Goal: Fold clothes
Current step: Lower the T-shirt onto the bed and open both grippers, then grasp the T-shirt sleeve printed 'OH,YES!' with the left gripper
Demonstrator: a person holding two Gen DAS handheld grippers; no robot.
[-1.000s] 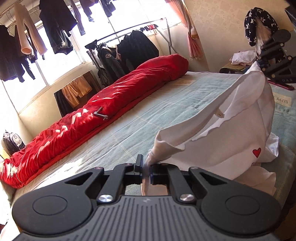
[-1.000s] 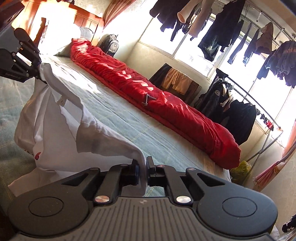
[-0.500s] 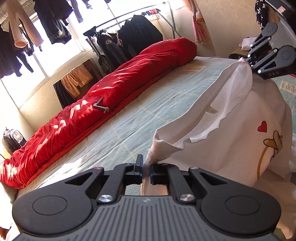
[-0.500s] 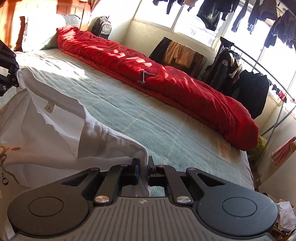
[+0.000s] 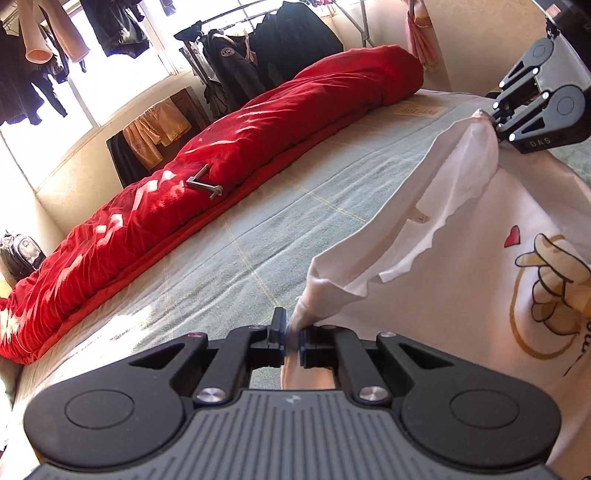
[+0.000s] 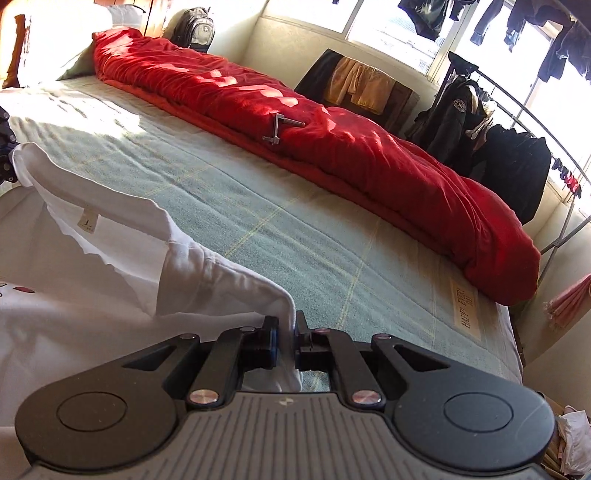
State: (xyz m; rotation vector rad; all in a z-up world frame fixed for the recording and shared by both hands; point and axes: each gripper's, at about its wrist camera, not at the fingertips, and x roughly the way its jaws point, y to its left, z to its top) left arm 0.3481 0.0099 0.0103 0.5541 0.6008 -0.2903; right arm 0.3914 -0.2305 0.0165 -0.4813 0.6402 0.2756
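Shirt: white shirt (image 5: 476, 229) with a heart and cartoon print, held up over the near side of the bed, stretched between both tools.
Left tool: left tool (image 5: 291, 338) pinched tight on one shoulder corner of the shirt.
Right tool: right tool (image 6: 284, 338) clamped on the other shoulder corner; also seen at the far end of the cloth from the left view.
Bed: bed (image 6: 258, 206) with a pale green checked cover, sunlit patches across it.
Quilt: red quilt (image 5: 221, 162) rolled along the far edge, a small metal crank (image 5: 203, 182) lying on it.
Room: dark clothes on a rack (image 6: 491, 144) and hanging by bright windows; a backpack (image 6: 194, 27) at the bed head.
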